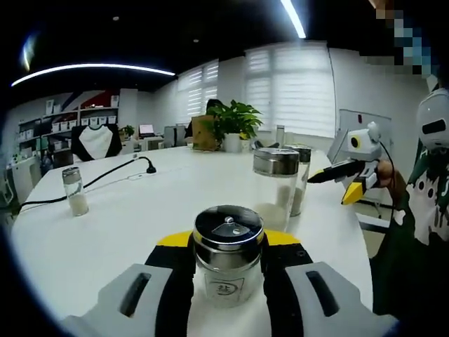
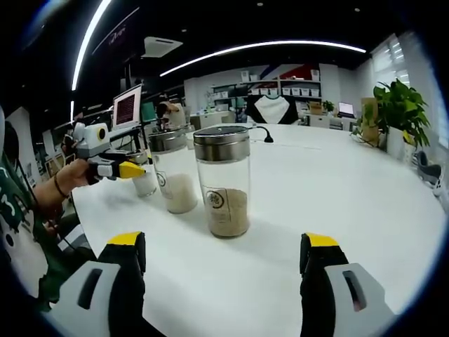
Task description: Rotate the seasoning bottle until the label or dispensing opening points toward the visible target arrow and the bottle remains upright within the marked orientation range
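**Seasoning bottle clamped upright in the left hand-held gripper**

The seasoning bottle (image 1: 228, 256) stands upright on the white counter (image 1: 126, 217), near the camera in the left gripper view, between the two black-padded jaws of the left hand-held gripper (image 1: 229, 270). The jaws press against its glass sides, pinching it. Its dark lid with a metal rim faces up, with a small flap-like opening on top, and a pale label with a round mark faces the camera (the print is too small to read). The bottom of the bottle is cut off between the jaws.

The right hand-held gripper (image 2: 223, 256) is spread wide, its yellow-tipped jaws well apart and holding nothing. Between and beyond them in the right gripper view stands a jar of tan seasoning (image 2: 222, 180), upright, with a steel lid and a round label mark, apart from both jaws. Just beside it on the left is a jar of white grains (image 2: 172, 170), and a smaller bottle (image 2: 144, 184) is partly hidden behind that one.

In the left gripper view the same two jars sit beyond the held bottle, one hiding most of the other, and a small shaker (image 1: 74, 191) stands far left near a black cable (image 1: 91, 179). A potted plant (image 1: 233, 124) stands at the far edge of the counter. A person's hand (image 2: 74, 175) holds the left gripper at the left of the right gripper view.
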Available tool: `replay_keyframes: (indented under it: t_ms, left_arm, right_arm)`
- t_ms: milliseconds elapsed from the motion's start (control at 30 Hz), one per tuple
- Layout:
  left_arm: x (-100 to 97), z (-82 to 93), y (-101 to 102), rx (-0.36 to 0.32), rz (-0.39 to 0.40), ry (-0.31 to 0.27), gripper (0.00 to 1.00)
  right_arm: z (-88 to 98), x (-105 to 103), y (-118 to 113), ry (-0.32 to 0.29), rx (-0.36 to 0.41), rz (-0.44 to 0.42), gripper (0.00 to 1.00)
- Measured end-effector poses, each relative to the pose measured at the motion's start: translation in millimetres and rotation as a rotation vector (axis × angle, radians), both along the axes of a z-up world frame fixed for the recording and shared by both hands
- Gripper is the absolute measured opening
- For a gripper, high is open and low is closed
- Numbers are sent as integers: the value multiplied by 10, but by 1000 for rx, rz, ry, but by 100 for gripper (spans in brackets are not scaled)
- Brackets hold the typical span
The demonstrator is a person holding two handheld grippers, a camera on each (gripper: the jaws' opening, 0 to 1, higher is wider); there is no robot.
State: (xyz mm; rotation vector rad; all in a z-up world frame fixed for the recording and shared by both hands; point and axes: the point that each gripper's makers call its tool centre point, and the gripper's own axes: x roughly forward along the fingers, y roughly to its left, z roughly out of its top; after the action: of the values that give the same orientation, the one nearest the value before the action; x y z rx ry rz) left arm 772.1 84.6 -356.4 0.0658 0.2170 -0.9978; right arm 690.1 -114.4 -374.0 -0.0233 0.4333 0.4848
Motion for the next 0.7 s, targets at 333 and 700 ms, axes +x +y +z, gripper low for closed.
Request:
replay_keyframes:
  t_ms: [333, 700]
  left_arm:
    - [9, 15, -31, -18, 96, -6, 38]
    - [45, 22, -31, -36, 254, -15, 38]
  right_arm:
    - [-21, -3, 12, 8, -2, 2, 93]
    - [-51, -3, 8, 17, -2, 0, 93]
